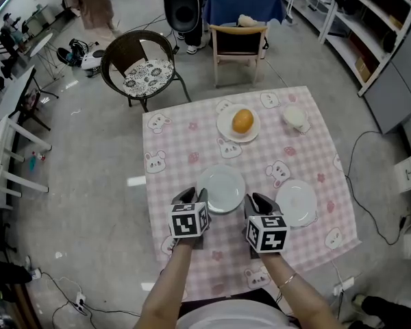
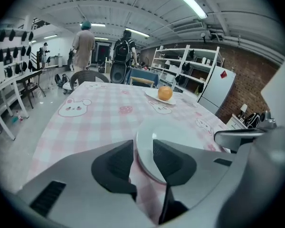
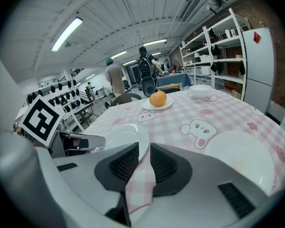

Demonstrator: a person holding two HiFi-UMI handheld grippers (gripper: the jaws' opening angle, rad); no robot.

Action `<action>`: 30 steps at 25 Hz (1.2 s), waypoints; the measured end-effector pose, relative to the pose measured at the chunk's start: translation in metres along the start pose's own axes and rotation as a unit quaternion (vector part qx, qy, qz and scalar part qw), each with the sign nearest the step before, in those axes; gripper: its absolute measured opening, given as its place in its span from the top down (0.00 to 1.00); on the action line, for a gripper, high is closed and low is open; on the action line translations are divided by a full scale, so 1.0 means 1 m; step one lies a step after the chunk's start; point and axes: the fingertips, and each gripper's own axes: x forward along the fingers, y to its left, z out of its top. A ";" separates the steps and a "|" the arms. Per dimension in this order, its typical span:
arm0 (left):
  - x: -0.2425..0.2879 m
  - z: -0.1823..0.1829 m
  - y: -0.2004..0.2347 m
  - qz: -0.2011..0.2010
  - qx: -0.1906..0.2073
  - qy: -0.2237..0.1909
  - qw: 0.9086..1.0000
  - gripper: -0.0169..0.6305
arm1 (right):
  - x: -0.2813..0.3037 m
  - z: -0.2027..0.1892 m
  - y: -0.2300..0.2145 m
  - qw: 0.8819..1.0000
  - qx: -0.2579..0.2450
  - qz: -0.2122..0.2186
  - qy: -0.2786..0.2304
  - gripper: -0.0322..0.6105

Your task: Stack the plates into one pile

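Two empty white plates lie on the pink checked tablecloth (image 1: 185, 149): one at the front centre (image 1: 221, 187) and one to its right (image 1: 296, 202). A third plate (image 1: 227, 130) further back carries an orange (image 1: 242, 120). My left gripper (image 1: 194, 196) is at the centre plate's near left rim, my right gripper (image 1: 260, 201) at its near right rim. In the left gripper view the plate (image 2: 175, 132) shows through the gap of the left gripper (image 2: 143, 148), jaws apart. In the right gripper view its rim (image 3: 121, 133) reaches into the narrow gap of the right gripper (image 3: 144, 151), with cloth showing beside it.
A small white bowl (image 1: 294, 117) stands at the back right of the table. A wicker chair (image 1: 138, 66) and a wooden chair (image 1: 238, 43) stand beyond the far edge. People stand further back, and shelving (image 1: 370, 26) lines the right wall.
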 end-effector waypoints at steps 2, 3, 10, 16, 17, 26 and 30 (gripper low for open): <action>0.004 -0.002 -0.003 -0.002 0.008 0.016 1.000 0.75 | 0.001 0.000 -0.002 1.000 0.001 -0.001 0.001 0.83; 0.006 -0.002 -0.005 -0.003 0.011 0.022 1.000 0.75 | 0.001 0.000 -0.003 1.000 0.001 -0.001 0.001 0.83; 0.011 0.000 -0.006 0.005 0.025 0.030 0.999 0.77 | 0.005 0.000 -0.004 1.000 -0.001 -0.003 0.009 0.83; 0.012 -0.003 -0.008 0.004 0.027 0.028 0.999 0.77 | 0.019 0.002 -0.009 1.000 -0.005 -0.003 0.021 0.79; 0.013 -0.002 -0.008 0.004 0.027 0.027 0.999 0.77 | 0.022 0.004 -0.009 1.000 -0.005 -0.004 0.019 0.78; 0.011 -0.002 -0.009 0.002 0.023 0.027 0.999 0.77 | 0.042 0.001 -0.008 0.999 -0.014 -0.012 0.037 0.74; 0.011 0.000 -0.009 0.000 0.026 0.024 0.999 0.77 | 0.048 0.001 -0.006 0.998 -0.019 -0.013 0.050 0.74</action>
